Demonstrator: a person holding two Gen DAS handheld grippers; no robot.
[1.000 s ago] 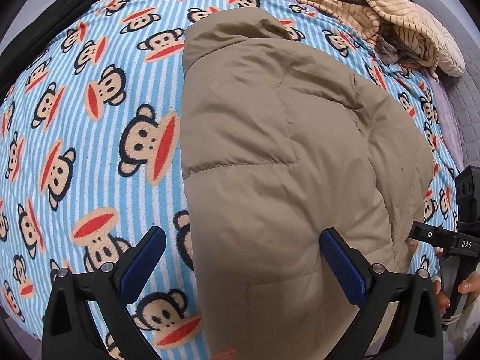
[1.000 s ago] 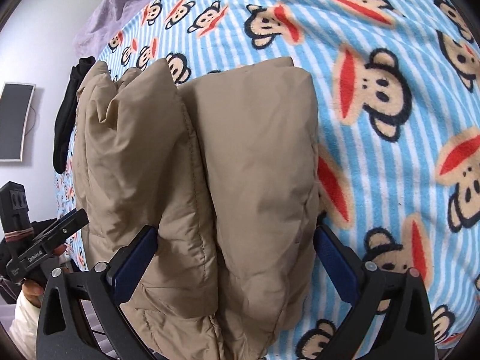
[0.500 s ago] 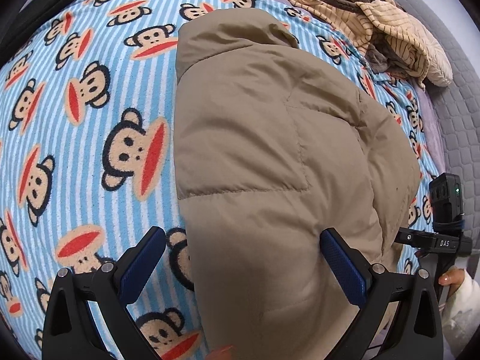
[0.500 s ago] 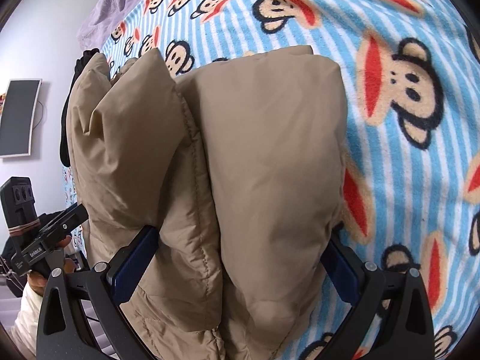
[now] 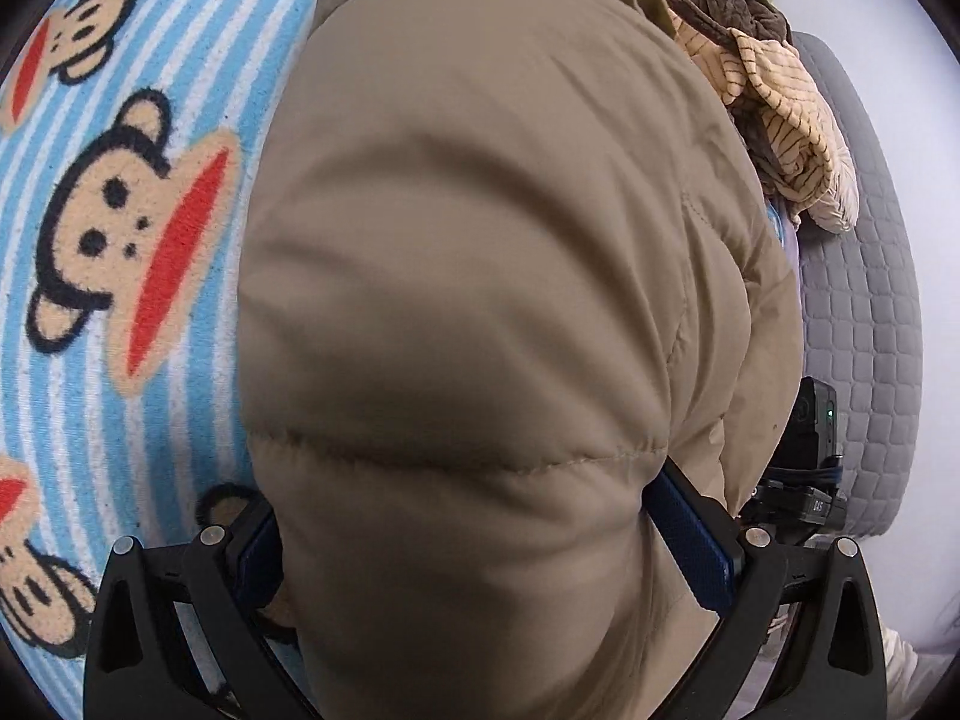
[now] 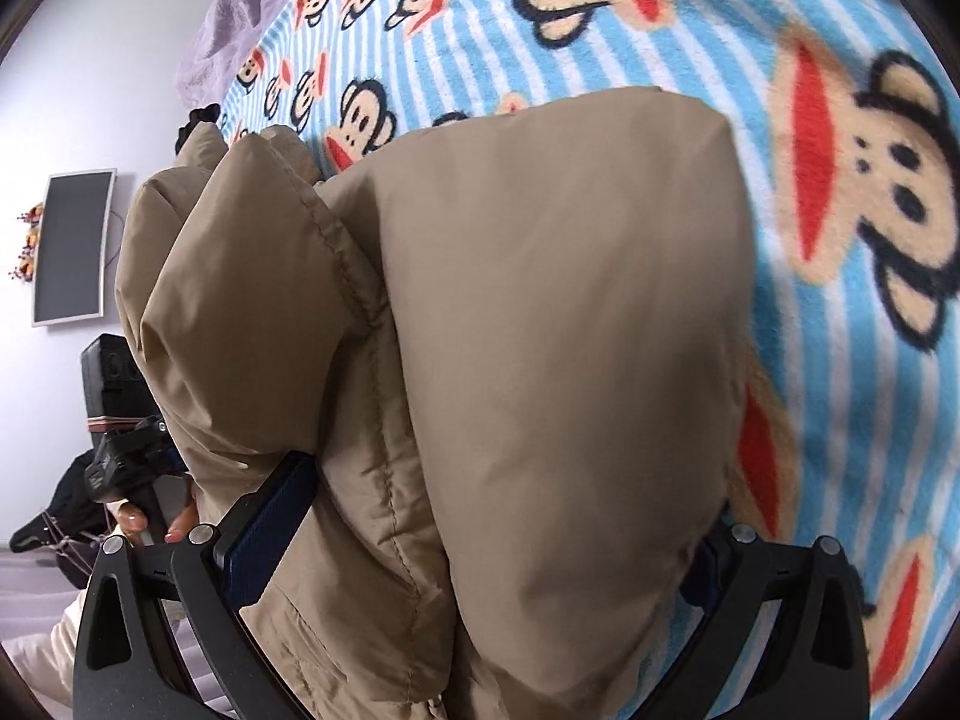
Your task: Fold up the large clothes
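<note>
The only writing in reach is a small white mark on the black body of the right gripper [image 5: 804,504] as the left wrist view catches it; it looks like "DAS" but is too small to read with certainty. The monkey-face print on the blue-and-white striped fleece blanket [image 5: 120,312] carries no lettering.

The tan quilted puffer jacket [image 5: 468,312] lies on that blanket on the bed, and its padded bulk fills the space between both pairs of fingers. The left gripper [image 5: 474,546] has its blue-padded fingers [image 5: 690,540] spread wide, with a stitched fold of the jacket bulging between them and touching both pads. The right gripper [image 6: 480,540] likewise has its fingers [image 6: 270,510] spread, the folded layers of jacket pushed in between and hiding most of the right-hand pad.

Only the left wrist view shows what lies beyond the fingers on the right: a heap of cream striped and brown-grey clothing [image 5: 774,90] and a grey quilted padded surface [image 5: 864,312].

Only the right wrist view shows, left of the fingers, a white wall with a dark rectangular panel [image 6: 72,246], a purple cover [image 6: 252,6] at the blanket's far edge, and the person's hand [image 6: 156,525] on the left gripper's black handle, in a cream sleeve [image 6: 48,642].
</note>
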